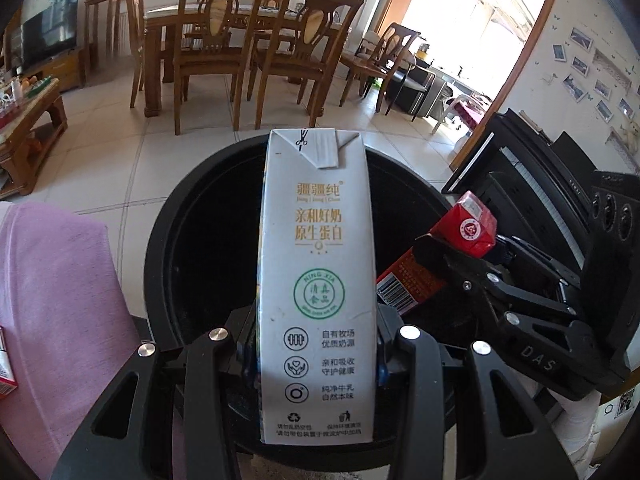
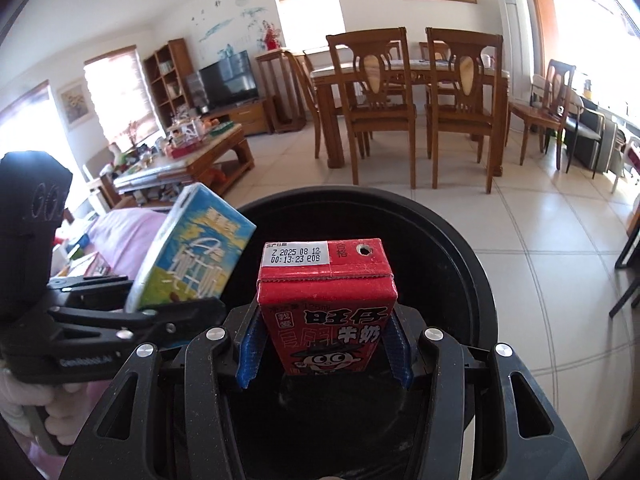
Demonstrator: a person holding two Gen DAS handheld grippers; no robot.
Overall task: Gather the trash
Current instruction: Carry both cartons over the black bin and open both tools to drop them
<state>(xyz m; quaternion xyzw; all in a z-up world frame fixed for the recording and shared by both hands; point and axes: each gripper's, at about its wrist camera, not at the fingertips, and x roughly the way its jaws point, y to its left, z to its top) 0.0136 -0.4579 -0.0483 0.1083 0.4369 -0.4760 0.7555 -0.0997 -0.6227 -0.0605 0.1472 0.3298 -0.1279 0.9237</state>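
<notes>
My left gripper [image 1: 316,320] is shut on a tall white milk carton [image 1: 318,220], held upright over the mouth of a round black bin [image 1: 160,248]. In the right wrist view the same carton [image 2: 196,256] shows its blue and yellow side, tilted in the left gripper [image 2: 160,296] at the bin's left rim. My right gripper [image 2: 324,340] is shut on a small red milk carton [image 2: 326,288], its blue pads pressing both sides, above the bin [image 2: 452,260]. From the left wrist view the right gripper [image 1: 452,256] and red carton [image 1: 474,224] hang over the bin's right edge.
A pink cloth [image 1: 52,300] covers a surface left of the bin, with a small red and white box [image 1: 6,376] on it. A black piano [image 1: 540,184] stands to the right. Beyond the tiled floor are a wooden dining table with chairs [image 2: 400,92] and a cluttered coffee table [image 2: 192,160].
</notes>
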